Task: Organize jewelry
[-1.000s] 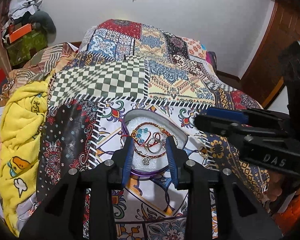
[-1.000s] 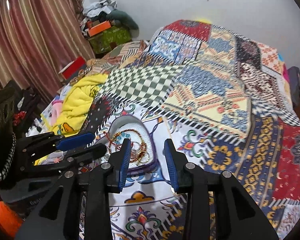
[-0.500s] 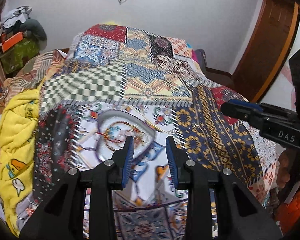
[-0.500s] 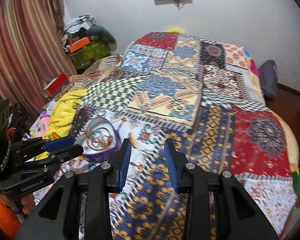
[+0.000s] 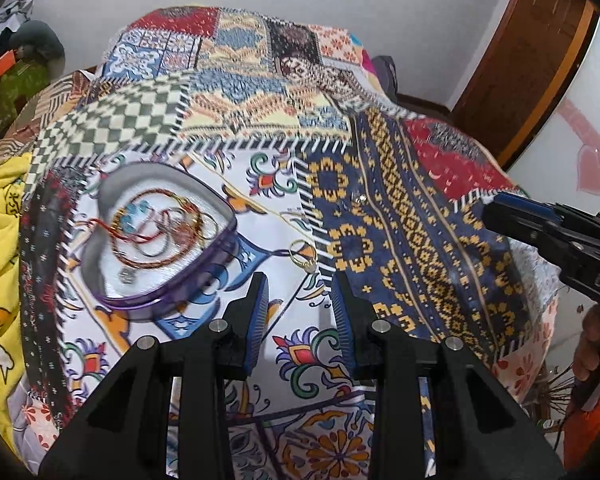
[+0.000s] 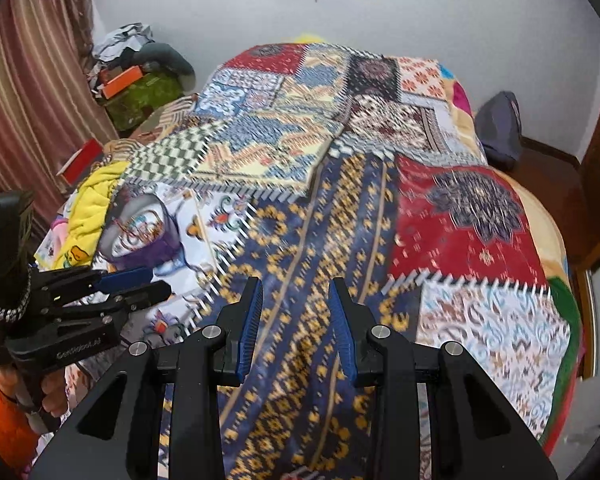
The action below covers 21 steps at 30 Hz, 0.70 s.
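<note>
I am hovering my left hand-held gripper [image 5: 300,304] half open and empty over the ring [image 5: 303,255] on the bed [image 5: 420,208], right of the tray [image 5: 156,236]. My right hand-held gripper [image 6: 295,312] is idling, also parted, empty. I should be descending squarely, straddling it.

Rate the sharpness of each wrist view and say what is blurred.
Left wrist: heart-shaped tray and its bracelets slightly smeared, quilt fairly crisp, fisheye bowing at the edges. Right wrist: heavy motion blur across the quilt, tray indistinct; only the gripper is sharp.
</note>
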Tool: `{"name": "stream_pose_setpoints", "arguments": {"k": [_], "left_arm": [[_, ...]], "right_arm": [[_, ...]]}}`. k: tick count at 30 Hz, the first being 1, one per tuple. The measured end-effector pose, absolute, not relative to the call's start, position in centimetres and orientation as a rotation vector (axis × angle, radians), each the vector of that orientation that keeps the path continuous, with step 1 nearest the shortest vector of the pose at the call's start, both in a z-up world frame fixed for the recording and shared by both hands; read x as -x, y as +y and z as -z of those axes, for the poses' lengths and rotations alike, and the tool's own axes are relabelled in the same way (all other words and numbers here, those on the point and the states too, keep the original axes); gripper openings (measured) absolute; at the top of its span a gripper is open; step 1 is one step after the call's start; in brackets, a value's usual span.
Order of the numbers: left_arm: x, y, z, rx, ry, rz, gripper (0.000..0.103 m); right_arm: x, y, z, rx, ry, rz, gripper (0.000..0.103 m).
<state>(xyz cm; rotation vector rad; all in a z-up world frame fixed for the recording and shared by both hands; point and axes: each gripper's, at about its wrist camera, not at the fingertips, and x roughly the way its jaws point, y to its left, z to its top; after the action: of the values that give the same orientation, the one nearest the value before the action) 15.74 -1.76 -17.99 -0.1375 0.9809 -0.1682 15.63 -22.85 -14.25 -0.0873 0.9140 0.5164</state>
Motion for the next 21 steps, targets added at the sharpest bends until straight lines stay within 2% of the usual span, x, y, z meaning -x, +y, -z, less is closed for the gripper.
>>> {"name": "stream_pose_setpoints", "arguments": {"k": [4,12,15,21], "left_arm": [[-16.5,-2.6,19.4,0.119,1.012,0.174,0.025],[-18.1,-3.8,20.9,0.079,1.017,0.157,0.020],[-18.7,-4.0,21.2,0.072,1.009,0.152,0.013],[-18.9,-4.1,21.1,0.056,0.989,0.139,0.010]], "right_arm": [[-15.7,-23.8,15.3,0.077,0.945,-0.502,0.031],[-15.7,-24.9,16.1,0.046,0.964,-0.498,0.031],[-15.8,-24.9,16.4,0.046,0.970,-0.502,0.031],[-16.1,-24.4,16.5,0.053,0.974,-0.516,0.031]]}}
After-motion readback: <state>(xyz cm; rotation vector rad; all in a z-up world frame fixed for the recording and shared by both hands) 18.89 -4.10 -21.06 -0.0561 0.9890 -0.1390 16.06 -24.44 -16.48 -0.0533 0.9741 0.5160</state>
